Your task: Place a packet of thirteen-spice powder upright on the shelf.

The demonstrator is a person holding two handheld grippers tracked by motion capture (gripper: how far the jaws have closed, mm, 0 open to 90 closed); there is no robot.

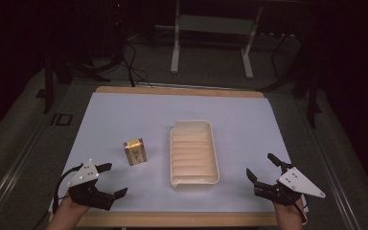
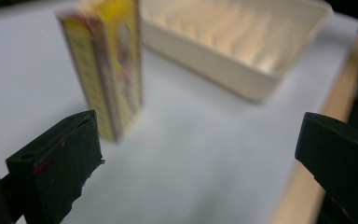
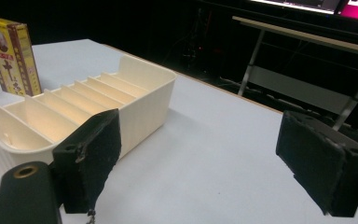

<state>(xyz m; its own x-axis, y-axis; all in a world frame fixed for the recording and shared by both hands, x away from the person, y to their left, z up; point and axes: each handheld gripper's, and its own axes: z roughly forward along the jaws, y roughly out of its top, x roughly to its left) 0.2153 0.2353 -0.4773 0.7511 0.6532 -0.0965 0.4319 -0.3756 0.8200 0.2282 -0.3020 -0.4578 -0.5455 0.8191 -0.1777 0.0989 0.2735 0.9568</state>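
Observation:
A small yellow box (image 1: 135, 151) stands upright on the white table sheet (image 1: 124, 115), left of a cream tray (image 1: 210, 153) with several ribbed slots. My left gripper (image 1: 112, 180) rests near the front left corner, open and holding nothing. In the left gripper view the yellow box (image 2: 107, 60) rises just beyond the left jaw, with the tray (image 2: 242, 70) behind it. My right gripper (image 1: 263, 167) sits at the front right, open with nothing in it. The right gripper view has the tray (image 3: 140, 112) close beyond its left jaw and the box (image 3: 13, 53) past it.
The table's wooden front edge (image 1: 182, 219) lies between my hands. Beyond the table's far edge stand a metal frame (image 1: 211, 43) and cables (image 1: 129, 62) on a dark floor. Bare sheet (image 3: 214, 158) lies ahead of the right gripper.

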